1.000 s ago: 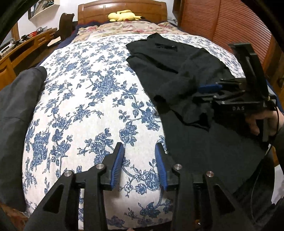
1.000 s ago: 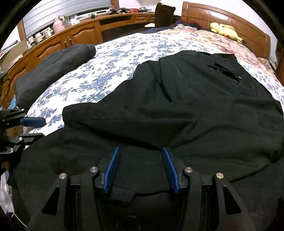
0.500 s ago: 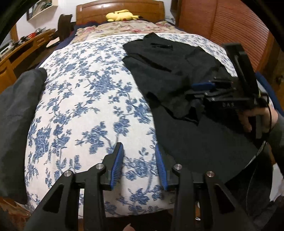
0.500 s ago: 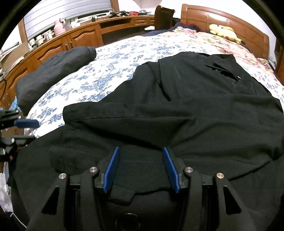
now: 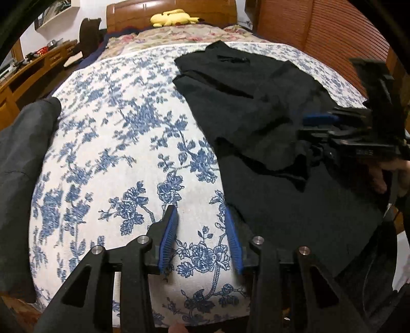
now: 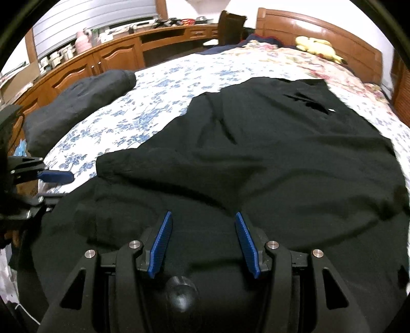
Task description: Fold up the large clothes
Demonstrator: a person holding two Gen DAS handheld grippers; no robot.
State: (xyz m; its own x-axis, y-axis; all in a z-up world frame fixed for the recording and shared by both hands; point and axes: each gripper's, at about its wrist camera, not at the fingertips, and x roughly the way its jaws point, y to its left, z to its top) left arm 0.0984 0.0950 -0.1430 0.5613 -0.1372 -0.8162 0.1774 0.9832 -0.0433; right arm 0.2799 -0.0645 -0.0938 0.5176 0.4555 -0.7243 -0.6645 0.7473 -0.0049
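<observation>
A large black garment [image 5: 256, 110] lies spread on the blue-flowered bedspread [image 5: 115, 143], its collar toward the headboard and one sleeve folded across its front. It fills the right wrist view [image 6: 269, 158]. My left gripper [image 5: 201, 217] is open and empty over the bedspread, just left of the garment's near hem. My right gripper [image 6: 202, 222] is open and empty above the garment's lower part. It also shows at the right of the left wrist view [image 5: 320, 125], and the left gripper shows at the left of the right wrist view [image 6: 55, 184].
A dark grey bundle of cloth [image 5: 18, 158] lies on the bed's left edge. A yellow plush toy [image 5: 174, 18] rests by the wooden headboard [image 6: 320, 28]. Wooden cabinets [image 6: 102, 59] run along the left side. A slatted wooden wall [image 5: 320, 33] stands on the right.
My left gripper has moved nearer to the garment's near hem. My right gripper has pulled back slightly over the garment. Both have stayed open.
</observation>
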